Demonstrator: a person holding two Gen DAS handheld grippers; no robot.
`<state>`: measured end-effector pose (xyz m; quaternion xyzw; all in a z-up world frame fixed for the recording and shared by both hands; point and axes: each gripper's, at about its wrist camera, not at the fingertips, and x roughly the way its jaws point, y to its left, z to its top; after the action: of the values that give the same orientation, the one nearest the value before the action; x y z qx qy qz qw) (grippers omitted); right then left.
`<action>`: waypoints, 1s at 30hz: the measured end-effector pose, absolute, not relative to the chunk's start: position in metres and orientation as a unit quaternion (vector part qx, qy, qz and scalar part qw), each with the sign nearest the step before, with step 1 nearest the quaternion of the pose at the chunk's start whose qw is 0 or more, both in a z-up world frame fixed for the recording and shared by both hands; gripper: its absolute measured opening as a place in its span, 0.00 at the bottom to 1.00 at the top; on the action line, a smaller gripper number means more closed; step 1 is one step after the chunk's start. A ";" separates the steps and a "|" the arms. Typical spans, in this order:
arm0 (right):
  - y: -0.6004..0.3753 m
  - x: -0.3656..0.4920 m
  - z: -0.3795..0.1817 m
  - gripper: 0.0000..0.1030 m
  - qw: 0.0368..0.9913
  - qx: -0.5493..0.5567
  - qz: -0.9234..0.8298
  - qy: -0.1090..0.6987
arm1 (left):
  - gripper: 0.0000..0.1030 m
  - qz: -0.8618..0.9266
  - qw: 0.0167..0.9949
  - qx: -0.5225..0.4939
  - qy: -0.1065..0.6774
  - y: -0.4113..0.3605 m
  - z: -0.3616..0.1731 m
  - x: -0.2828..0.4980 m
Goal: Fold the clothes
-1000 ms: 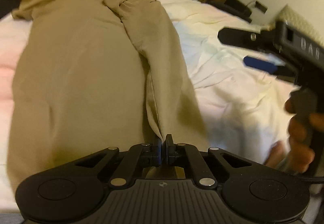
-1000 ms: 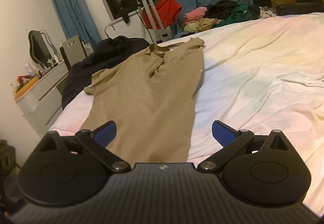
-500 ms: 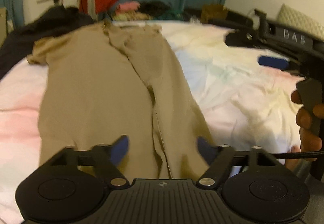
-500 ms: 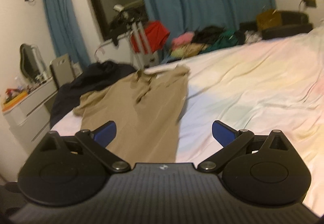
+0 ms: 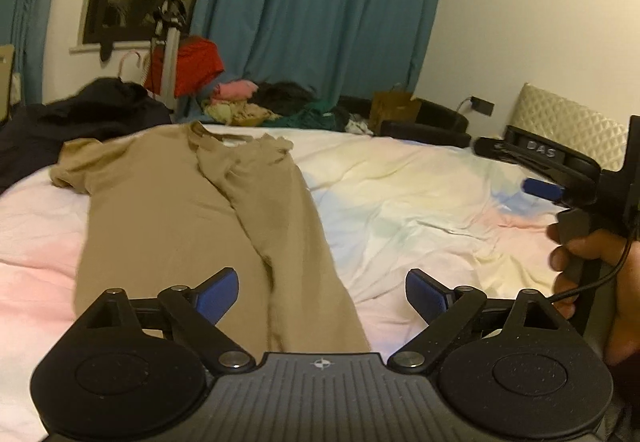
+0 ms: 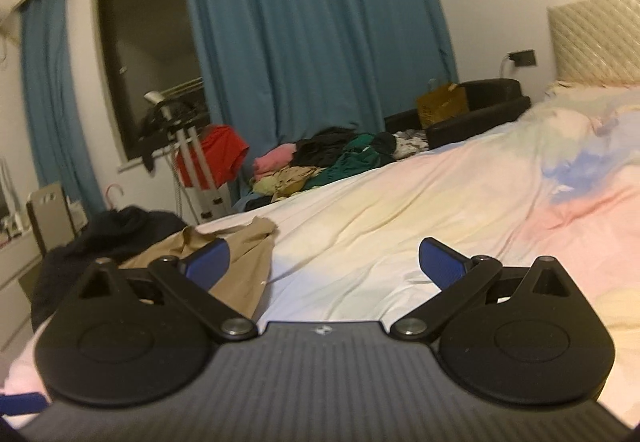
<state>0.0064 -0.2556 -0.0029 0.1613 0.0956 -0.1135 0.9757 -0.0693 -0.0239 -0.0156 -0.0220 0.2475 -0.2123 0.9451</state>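
Both of my tools are empty right now: the left hand-held gripper point(image 5: 322, 294) has its jaws spread wide above the near hem of the shirt point(image 5: 192, 226), and the right hand-held gripper point(image 6: 322, 266) is just as wide, held off over the bare bed point(image 6: 420, 210) to the shirt's right. The tan shirt lies lengthwise on the bed, collar at the far end, with its right side already laid over the middle — the left sleeve point(image 5: 68, 170) is out flat, not yet folded.

I judge the next step is that left side. To do it well I would bring the left hand-held gripper low to the left hem and the other up near the left shoulder, pinch only the top edge of cloth and not the sheet beneath, then carry both across together so the fold line runs straight. Uneven lifting would drag the first fold — it looks loosely laid. A dark pile point(image 5: 92, 110) sits close beside that sleeve.
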 end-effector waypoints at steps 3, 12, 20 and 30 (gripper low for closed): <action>-0.268 0.001 0.000 1.00 0.972 0.174 -0.133 0.079 | 0.90 -0.195 0.949 -0.017 0.245 -0.019 -0.014 -0.073; -0.253 -0.001 -0.005 1.00 0.978 0.181 -0.065 0.080 | 0.90 -0.132 0.962 -0.019 0.238 -0.018 0.023 -0.032; -0.224 0.032 0.008 1.00 0.982 0.147 0.046 0.112 | 1.00 -0.053 0.973 -0.045 0.222 0.007 0.051 0.036; -0.109 0.211 0.021 1.00 0.948 0.015 0.228 0.223 | 0.99 0.018 0.953 -0.138 0.270 0.120 0.006 0.093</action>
<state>0.2106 -0.1091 0.0205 0.0153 0.2232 0.2281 0.9476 0.0934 0.1203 0.0057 -0.1384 0.2701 0.0182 0.9527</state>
